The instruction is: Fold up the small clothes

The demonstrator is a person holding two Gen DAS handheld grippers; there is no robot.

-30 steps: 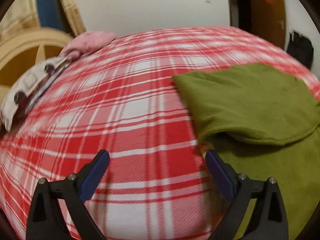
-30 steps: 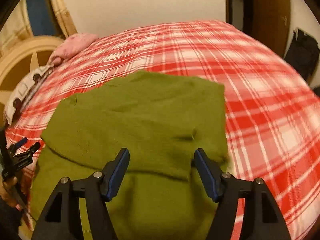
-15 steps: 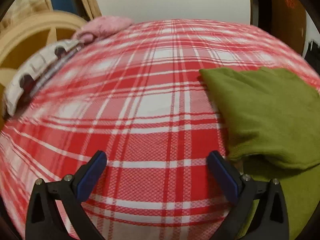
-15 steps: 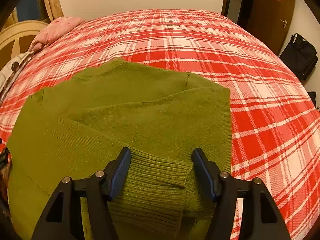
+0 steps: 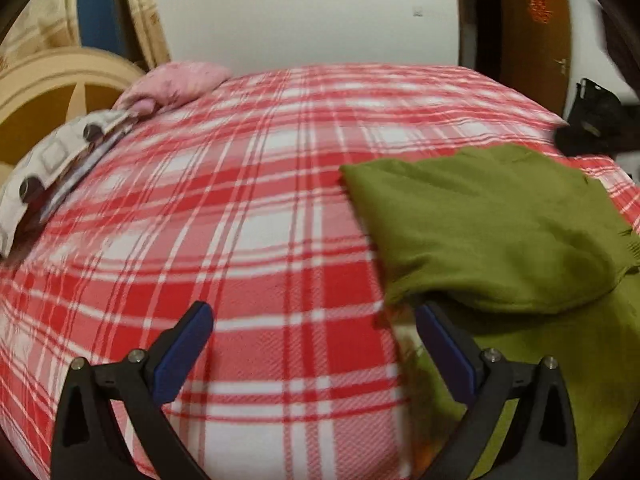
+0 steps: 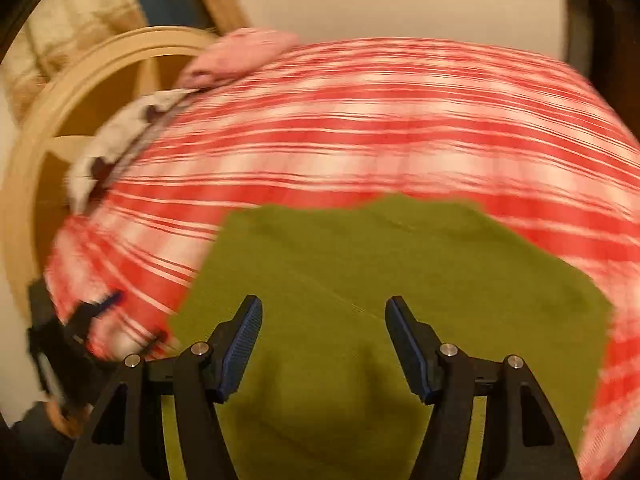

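Note:
An olive-green knit sweater [image 5: 492,224] lies partly folded on the red-and-white plaid bed cover [image 5: 248,216], at the right of the left wrist view. Its upper layer overlaps a lower layer. My left gripper [image 5: 312,320] is open and empty, low over the cover beside the sweater's left edge. My right gripper [image 6: 323,312] is open and empty, just above the middle of the sweater [image 6: 400,280]. The left gripper [image 6: 100,308] shows blurred at the left of the right wrist view.
A pink pillow [image 5: 176,84] and a white patterned cloth [image 5: 56,160] lie at the bed's far left by a cream wooden headboard [image 5: 60,80]. A white wall and a brown door [image 5: 536,32] stand beyond. A dark bag [image 5: 596,112] sits at the right.
My right gripper has swung left and moved forward over the sweater; the ribbed cuff between its fingers is gone from view. My left gripper shifted slightly, still beside the sweater's edge.

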